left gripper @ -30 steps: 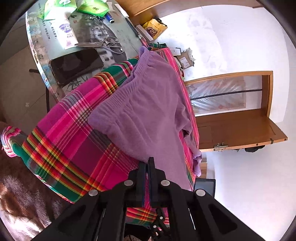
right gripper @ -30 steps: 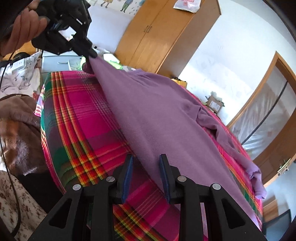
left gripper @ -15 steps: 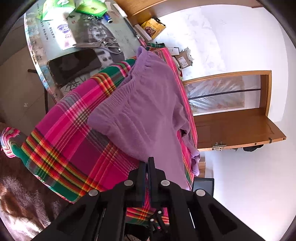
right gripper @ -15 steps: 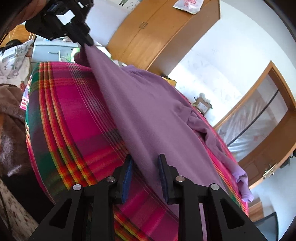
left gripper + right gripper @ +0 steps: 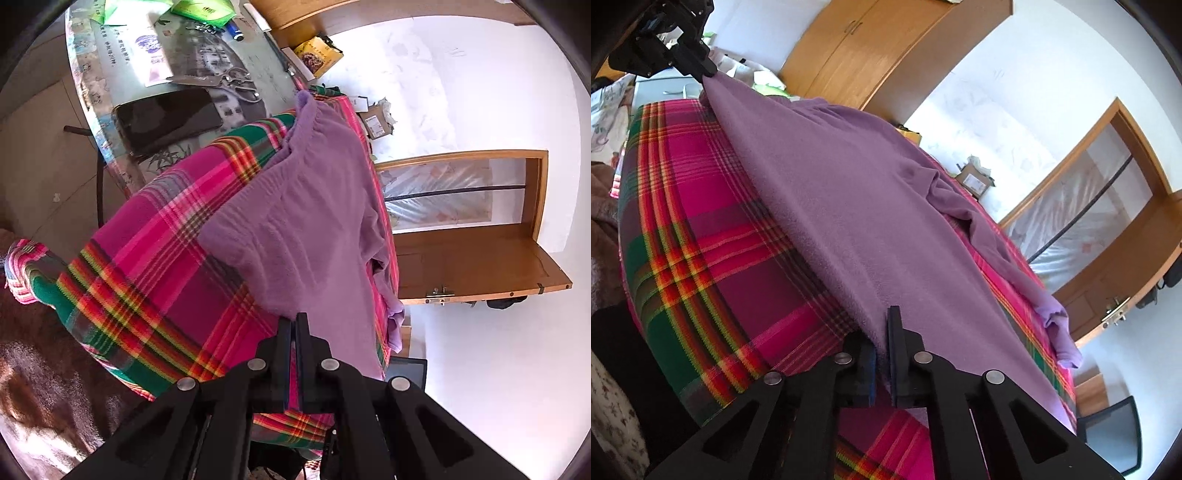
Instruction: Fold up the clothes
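Both sets of jaws are clamping the purple garment's (image 5: 871,206) near edge: left gripper (image 5: 294,325) pinching one corner, right gripper (image 5: 882,332) the other, lifting it taut off the plaid blanket (image 5: 713,236). Far sleeve (image 5: 1015,266) is trailing loose, so plenty of folding is looking left.

Left wrist view: high above the plaid blanket (image 5: 155,266), facing down along the left tongs (image 5: 294,325) toward the glass table (image 5: 258,48) and door (image 5: 480,258). Right wrist view: low, close over the blanket, facing along the right tongs (image 5: 882,332) toward the wardrobe (image 5: 871,48), with the left tongs far off at top left. Shared: the purple garment (image 5: 849,206), blanket, door.
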Demonstrator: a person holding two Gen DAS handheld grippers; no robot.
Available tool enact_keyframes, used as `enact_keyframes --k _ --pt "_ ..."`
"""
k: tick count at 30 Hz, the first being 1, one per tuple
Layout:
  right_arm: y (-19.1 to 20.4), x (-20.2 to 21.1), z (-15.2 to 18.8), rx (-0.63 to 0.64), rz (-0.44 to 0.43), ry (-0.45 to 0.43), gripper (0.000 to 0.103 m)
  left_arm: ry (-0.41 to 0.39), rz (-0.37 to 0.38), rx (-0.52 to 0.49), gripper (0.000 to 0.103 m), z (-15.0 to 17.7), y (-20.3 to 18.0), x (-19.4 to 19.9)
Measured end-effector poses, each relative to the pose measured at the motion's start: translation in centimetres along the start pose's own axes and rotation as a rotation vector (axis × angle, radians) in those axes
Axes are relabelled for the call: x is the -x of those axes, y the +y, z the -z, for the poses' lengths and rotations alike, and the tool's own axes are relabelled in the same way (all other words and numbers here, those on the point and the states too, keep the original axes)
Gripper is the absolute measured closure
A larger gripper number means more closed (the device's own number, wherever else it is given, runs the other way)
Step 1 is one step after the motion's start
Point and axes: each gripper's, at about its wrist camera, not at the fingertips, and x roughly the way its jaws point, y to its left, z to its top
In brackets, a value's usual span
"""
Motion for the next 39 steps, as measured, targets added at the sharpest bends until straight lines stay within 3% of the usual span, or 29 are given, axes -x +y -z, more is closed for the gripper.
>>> enact_keyframes --k 18,23,27,30,33,37,39 --pt "1.8 2.4 0.6 0.063 -0.022 0.006 0.101 -0.007 -0.046 0.035 0.101 1.3 3.4 0.4" --pt "2.6 3.1 0.7 0.075 -0.034 0.009 0.101 -0.031 -0.058 0.036 0.101 1.5 3.9 1.2" --pt "2.7 3.0 0.8 0.067 -0.041 0.017 0.101 -0.101 -0.133 0.042 0.103 1.3 4.7 2.4" --pt "2.8 2.9 0.8 0.061 -0.047 0.023 0.101 -0.122 -0.106 0.083 0.103 1.0 5.9 3.3" --pt "2.9 2.8 0.8 0.055 -0.049 0.028 0.100 -0.153 -0.117 0.052 0.102 1.0 5.6 4.0" --pt "2.9 2.8 0.7 0.050 -0.046 0.029 0.100 -0.154 -0.071 0.014 0.101 1.0 4.2 4.0" --pt "3.0 2.8 0.7 0.048 -0.043 0.029 0.100 -0.161 -0.067 -0.015 0.091 0.8 3.4 3.7"
